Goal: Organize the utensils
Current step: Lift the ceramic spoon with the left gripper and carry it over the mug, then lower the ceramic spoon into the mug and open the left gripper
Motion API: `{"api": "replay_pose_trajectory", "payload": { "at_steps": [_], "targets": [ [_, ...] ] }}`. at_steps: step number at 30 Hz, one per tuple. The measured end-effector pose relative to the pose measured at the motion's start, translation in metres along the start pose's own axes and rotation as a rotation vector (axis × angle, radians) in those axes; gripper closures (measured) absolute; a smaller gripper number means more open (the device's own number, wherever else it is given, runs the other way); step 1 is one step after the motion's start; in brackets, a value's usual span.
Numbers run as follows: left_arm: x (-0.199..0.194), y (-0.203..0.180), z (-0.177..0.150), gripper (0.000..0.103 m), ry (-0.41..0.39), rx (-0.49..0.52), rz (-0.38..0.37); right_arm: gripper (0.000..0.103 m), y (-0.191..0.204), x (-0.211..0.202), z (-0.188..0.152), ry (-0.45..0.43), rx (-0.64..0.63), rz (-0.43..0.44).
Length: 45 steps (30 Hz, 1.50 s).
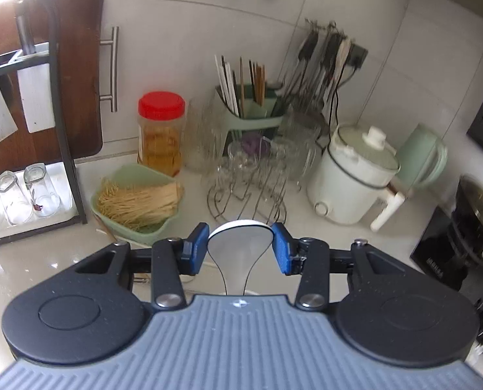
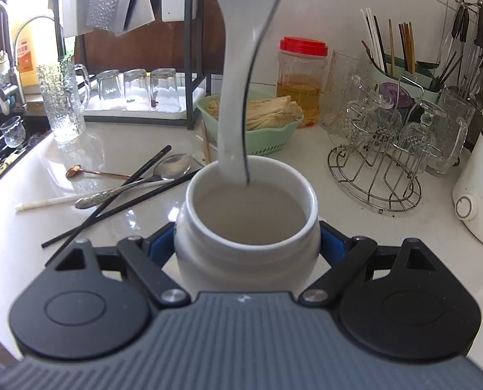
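My left gripper (image 1: 240, 243) is shut on the bowl end of a white ceramic spoon (image 1: 238, 253), handle pointing down. In the right wrist view the spoon (image 2: 238, 74) hangs from above with its handle tip just inside the mouth of a white ceramic jar (image 2: 248, 224). My right gripper (image 2: 246, 243) is shut on the jar, which stands on the counter. Left of the jar lie a silver spoon (image 2: 137, 185), a copper spoon (image 2: 91, 172), black chopsticks (image 2: 124, 201) and a white chopstick (image 2: 56, 201).
A green basket of dried noodles (image 2: 267, 130), a red-lidded jar (image 2: 301, 78), a wire rack with glasses (image 2: 381, 149), a green chopstick holder (image 2: 400, 68) and a white cooker (image 2: 478, 201) stand behind. A sink (image 2: 0, 149) lies at the left.
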<state>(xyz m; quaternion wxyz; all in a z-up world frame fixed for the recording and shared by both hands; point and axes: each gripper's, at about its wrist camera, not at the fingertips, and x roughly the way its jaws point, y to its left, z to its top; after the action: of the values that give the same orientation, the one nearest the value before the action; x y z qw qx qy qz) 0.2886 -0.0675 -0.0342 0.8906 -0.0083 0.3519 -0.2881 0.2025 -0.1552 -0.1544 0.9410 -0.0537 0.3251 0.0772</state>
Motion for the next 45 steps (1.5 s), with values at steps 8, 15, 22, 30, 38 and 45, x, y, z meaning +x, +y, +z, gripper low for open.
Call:
{"api": "replay_pose_trajectory", "payload": {
  "at_steps": [8,15,22,30,38,45],
  "targets": [
    [0.028,-0.006,-0.027,0.055,0.089,0.038,0.012,0.012,0.0,0.0,-0.001,-0.011,0.001,0.002],
    [0.041,-0.012,-0.045,0.055,0.141,0.114,0.061,0.012,-0.001,-0.001,-0.002,-0.019,-0.001,0.005],
    [0.046,-0.015,-0.052,0.055,0.165,0.151,0.092,0.012,-0.001,0.0,-0.004,-0.028,-0.002,0.006],
    [0.048,-0.016,-0.051,0.054,0.162,0.153,0.088,0.012,-0.001,-0.002,-0.005,-0.034,-0.007,0.01],
    [0.048,-0.012,-0.049,0.054,0.16,0.136,0.096,0.012,-0.002,-0.003,-0.005,-0.035,-0.013,0.018],
    [0.031,0.001,-0.041,0.054,0.128,0.096,0.138,0.012,-0.002,-0.002,-0.003,-0.033,-0.013,0.019]
  ]
}}
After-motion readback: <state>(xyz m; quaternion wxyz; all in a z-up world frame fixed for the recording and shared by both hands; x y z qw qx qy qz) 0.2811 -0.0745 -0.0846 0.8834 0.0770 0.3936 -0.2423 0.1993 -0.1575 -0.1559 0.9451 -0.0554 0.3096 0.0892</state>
